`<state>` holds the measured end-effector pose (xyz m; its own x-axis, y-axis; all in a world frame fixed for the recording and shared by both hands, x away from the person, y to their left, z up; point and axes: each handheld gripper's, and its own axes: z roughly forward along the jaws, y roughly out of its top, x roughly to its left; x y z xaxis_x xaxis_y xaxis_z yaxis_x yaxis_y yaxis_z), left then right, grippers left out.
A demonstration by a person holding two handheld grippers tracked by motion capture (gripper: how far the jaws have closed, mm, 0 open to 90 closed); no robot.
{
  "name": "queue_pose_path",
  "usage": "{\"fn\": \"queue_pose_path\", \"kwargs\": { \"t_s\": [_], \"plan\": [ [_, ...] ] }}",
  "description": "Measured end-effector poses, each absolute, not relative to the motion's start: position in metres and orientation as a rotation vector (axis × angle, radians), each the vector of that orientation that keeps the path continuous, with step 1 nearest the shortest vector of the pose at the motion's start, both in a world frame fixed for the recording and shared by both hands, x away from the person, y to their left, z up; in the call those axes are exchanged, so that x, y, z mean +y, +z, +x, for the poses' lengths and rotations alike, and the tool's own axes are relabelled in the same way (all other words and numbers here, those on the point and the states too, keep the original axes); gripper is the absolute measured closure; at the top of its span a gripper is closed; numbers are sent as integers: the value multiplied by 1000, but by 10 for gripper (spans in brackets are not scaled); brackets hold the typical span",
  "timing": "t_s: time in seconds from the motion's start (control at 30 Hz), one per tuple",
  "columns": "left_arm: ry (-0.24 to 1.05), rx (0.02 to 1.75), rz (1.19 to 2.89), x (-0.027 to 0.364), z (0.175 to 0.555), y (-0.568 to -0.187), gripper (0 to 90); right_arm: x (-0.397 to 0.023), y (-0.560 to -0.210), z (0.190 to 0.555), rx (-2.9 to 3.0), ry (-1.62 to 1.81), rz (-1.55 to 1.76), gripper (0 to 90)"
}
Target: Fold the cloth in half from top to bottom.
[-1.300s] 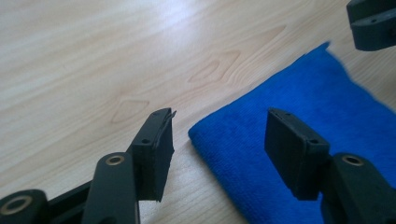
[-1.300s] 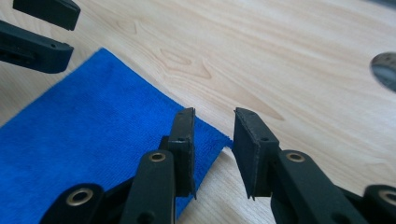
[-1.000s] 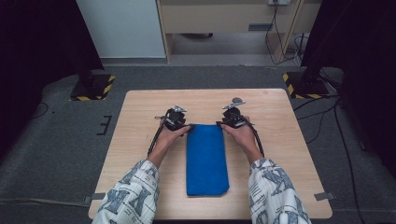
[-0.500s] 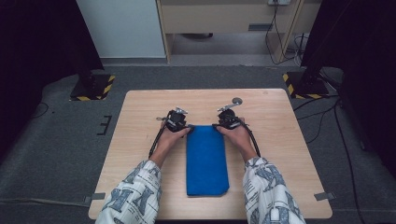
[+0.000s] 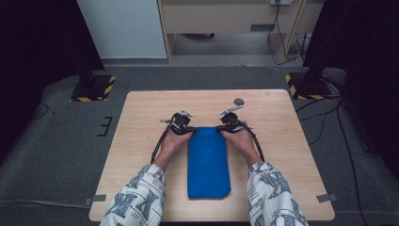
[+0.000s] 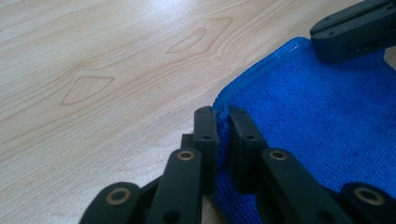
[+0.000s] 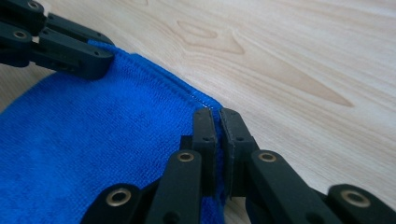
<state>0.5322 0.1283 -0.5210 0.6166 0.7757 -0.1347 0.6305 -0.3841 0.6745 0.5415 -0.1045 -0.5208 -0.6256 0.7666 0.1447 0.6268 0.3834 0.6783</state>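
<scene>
At frame center, the left gripper (image 5: 188,129) and right gripper (image 5: 223,127), jaws just closing, are each pinching a far corner of the blue cloth (image 5: 208,162), apparently lying flat on the counter (image 5: 141,122).

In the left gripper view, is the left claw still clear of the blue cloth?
No: the left claw has just closed, pinching the corner edge of the blue cloth between its jaws.

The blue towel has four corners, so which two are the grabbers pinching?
The two far corners of the blue towel, those farthest from the person. The left gripper pinches one, the right gripper the other. The two near corners lie flat and free.
</scene>
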Motion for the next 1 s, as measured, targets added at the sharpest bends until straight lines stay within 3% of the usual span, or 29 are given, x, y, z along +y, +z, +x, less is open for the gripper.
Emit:
{"fn": "queue_pose_path", "kwargs": {
  "t_s": [1.0],
  "plan": [
    [403, 999, 2017, 126, 531, -452, 857, -119, -453, 539, 2293, 1217, 1185, 865]
  ]
}}
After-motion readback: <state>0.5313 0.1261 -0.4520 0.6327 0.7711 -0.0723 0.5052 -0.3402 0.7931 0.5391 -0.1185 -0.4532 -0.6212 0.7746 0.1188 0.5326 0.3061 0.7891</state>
